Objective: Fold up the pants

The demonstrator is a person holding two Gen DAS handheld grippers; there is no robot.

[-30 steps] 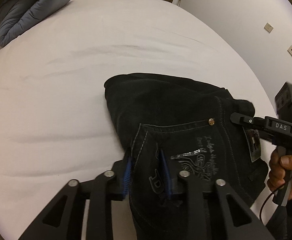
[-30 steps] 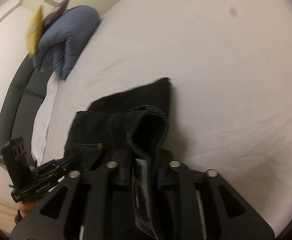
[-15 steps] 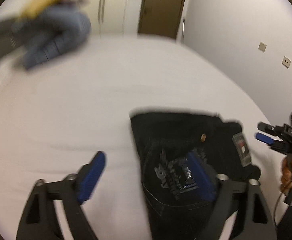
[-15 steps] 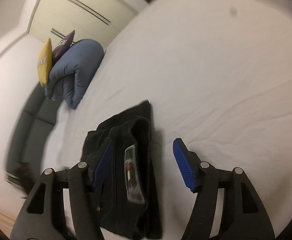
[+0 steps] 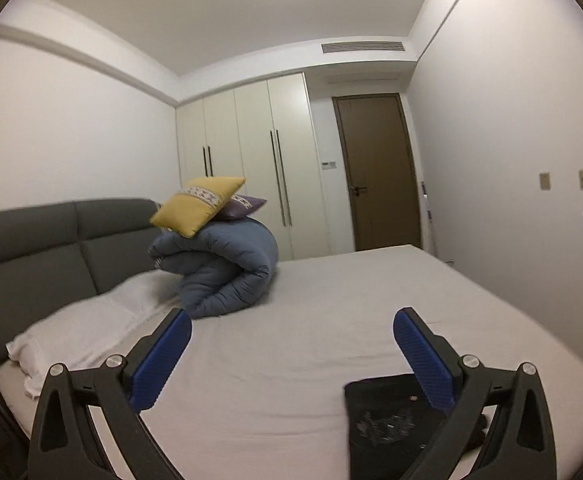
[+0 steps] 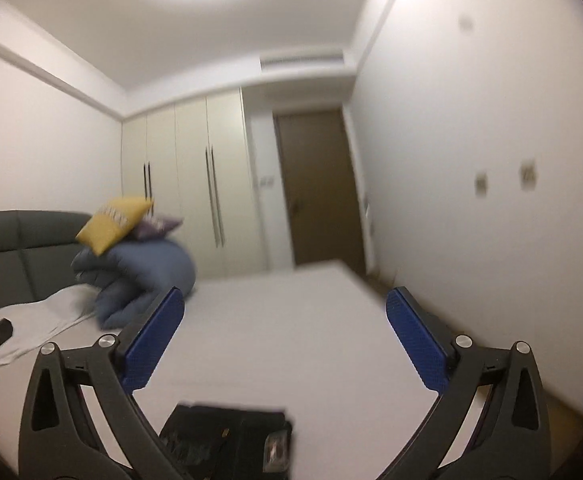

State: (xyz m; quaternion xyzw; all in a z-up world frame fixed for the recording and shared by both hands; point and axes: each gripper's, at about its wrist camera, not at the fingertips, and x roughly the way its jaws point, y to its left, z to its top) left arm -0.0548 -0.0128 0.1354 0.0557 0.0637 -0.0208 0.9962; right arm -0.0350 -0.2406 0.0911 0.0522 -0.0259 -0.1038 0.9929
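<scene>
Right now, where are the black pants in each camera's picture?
Left wrist view: the folded black pants lie on the white bed at the bottom right, partly behind the open left gripper.
Right wrist view: the pants lie bottom centre, below the open right gripper.
Shared landmark: the yellow cushion atop the rolled blue duvet.

A yellow cushion (image 5: 197, 205) tops a rolled blue duvet (image 5: 227, 268).
</scene>
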